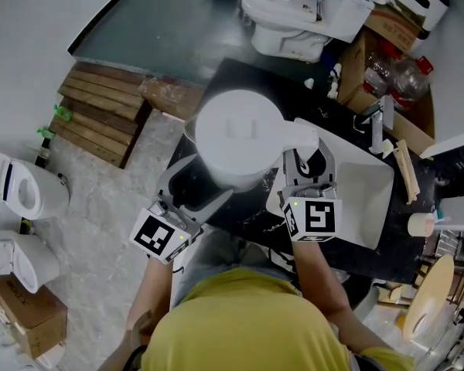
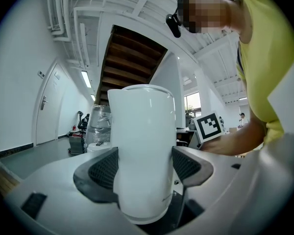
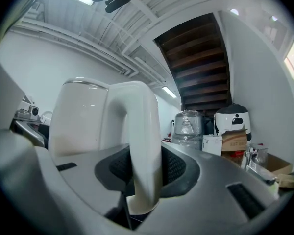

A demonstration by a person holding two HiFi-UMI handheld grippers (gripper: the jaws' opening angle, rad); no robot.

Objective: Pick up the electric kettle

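1. centrally, the white cylindrical electric kettle (image 1: 236, 137) is seen over the black countertop (image 1: 247, 76), beside a white sink (image 1: 367, 195).
2. its body is clamped by the left gripper (image 2: 144, 168).
3. its curved handle (image 3: 143, 126) is clamped by the right gripper (image 3: 142, 168).

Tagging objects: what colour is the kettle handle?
Handle is plain white; clearest in the right gripper view.

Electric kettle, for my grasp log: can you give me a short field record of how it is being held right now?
object: white electric kettle, upright
left gripper: fingers closed on the kettle's body
right gripper: fingers closed on the kettle's handle
location: over a dark counter, beside a white sink
lifted off the counter: cannot tell
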